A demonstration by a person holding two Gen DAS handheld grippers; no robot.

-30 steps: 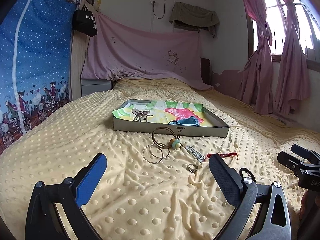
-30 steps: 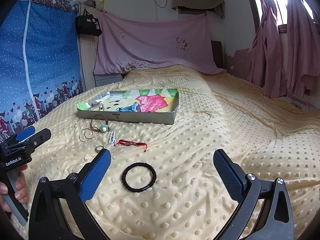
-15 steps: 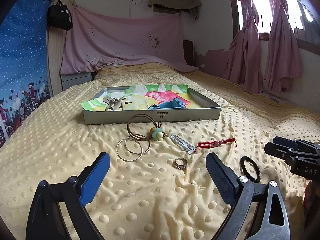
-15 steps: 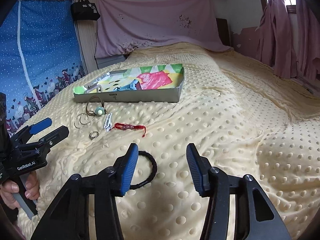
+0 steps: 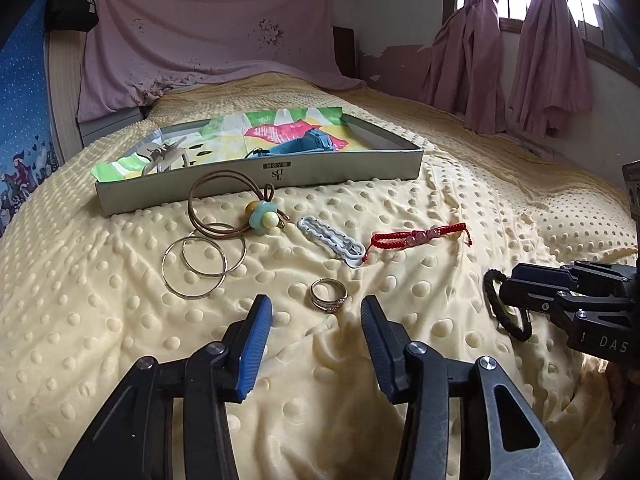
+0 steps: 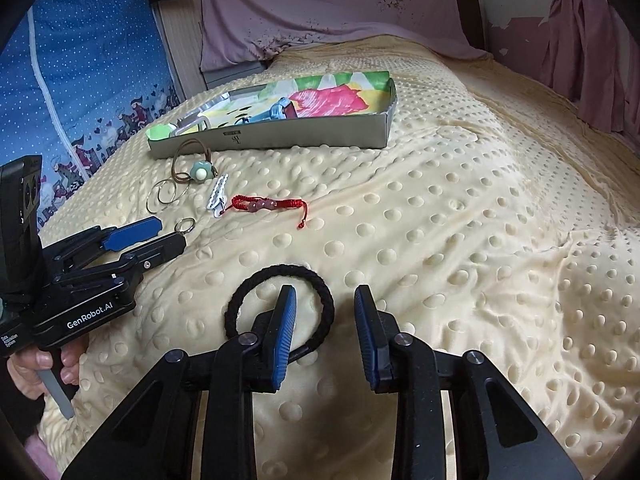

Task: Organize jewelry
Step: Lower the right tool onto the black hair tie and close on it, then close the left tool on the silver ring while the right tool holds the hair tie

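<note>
The left gripper (image 5: 316,312) is parted just short of the ring (image 5: 329,289) on the bed (image 5: 460,208). The right gripper (image 6: 325,300) is parted, 1 finger inside the black hair tie (image 6: 280,304). Risk: the soft blanket may bunch between the fingers, causing either grasp to slip.

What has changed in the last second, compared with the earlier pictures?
Both grippers narrowed and moved forward and down: the left gripper toward the ring, the right gripper straddling the black hair tie. Nothing is gripped yet. The jewelry and box stayed put.
</note>
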